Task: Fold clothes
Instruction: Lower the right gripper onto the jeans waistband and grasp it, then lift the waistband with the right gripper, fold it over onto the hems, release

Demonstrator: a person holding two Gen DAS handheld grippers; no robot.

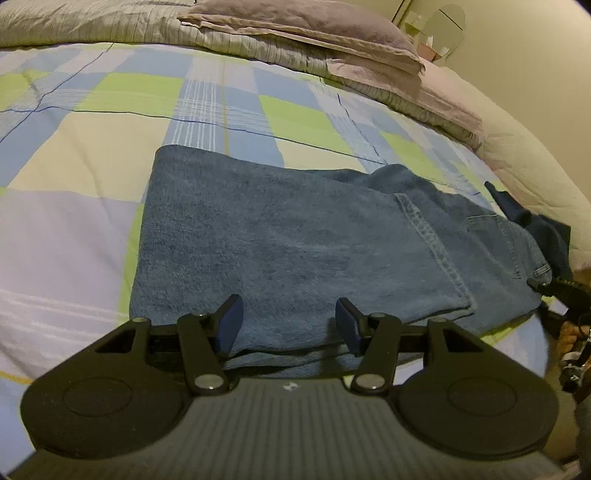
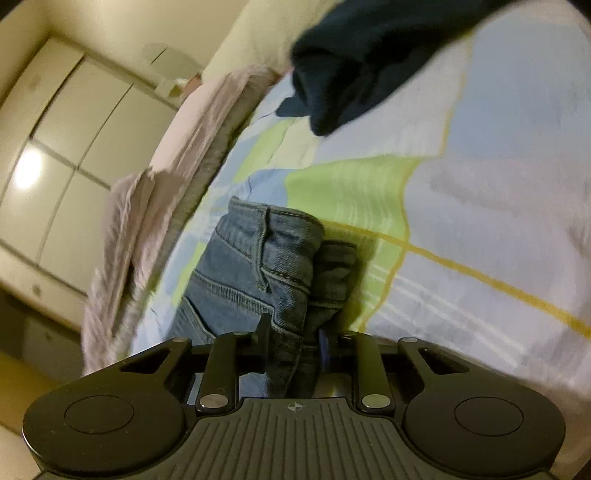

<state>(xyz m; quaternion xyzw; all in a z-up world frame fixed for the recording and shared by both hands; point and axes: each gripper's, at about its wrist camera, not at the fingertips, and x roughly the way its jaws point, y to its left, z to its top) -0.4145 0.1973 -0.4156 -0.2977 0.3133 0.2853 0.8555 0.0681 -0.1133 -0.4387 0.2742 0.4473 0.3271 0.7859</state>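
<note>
My right claw pinches the waistband of the jeans lying on the bed to carry the fold, while my left claw hovers wide open, empty, over their near edge

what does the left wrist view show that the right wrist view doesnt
Only the left wrist view shows the jeans' long folded legs spread flat, the purple pillow and the open left gripper over the denim. Only the right wrist view shows the right gripper shut on the bunched waistband, plus the white wardrobe doors. Both show the jeans, the checked bedspread and a dark navy garment.
</note>
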